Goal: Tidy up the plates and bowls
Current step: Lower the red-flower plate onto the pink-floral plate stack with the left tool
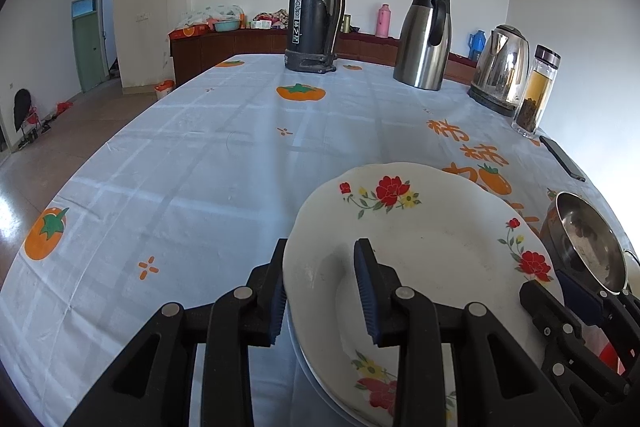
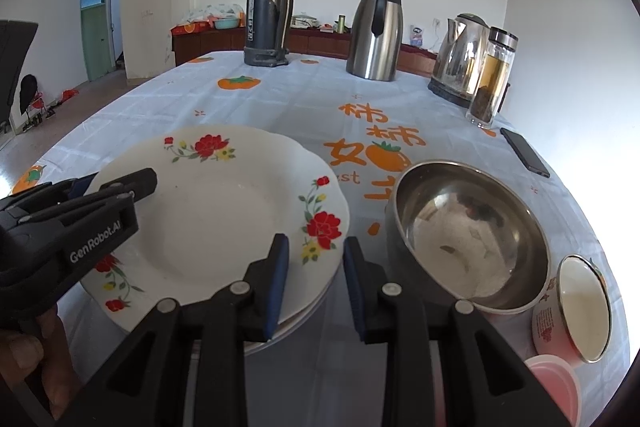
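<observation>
Tablecloth [image 2: 280, 115] with orange fruit prints covers the table; at the left, the left gripper [image 1: 325, 293] pinches the near-left rim of the flowered plate [image 2: 224, 211], one pad above and one below; that plate sits atop a stack of plates; the right gripper [image 2: 316, 281] straddles the plate's right rim, but whether its pads press it I cannot tell; just right stands a steel bowl [image 2: 468, 235]; beside it a small enamel bowl [image 2: 576, 311]; flasks line the far edge.

Lower plates [image 2: 308, 311] mostly hidden under floral plate [image 2: 224, 211]; pink container [image 2: 554, 383] cut off.
</observation>
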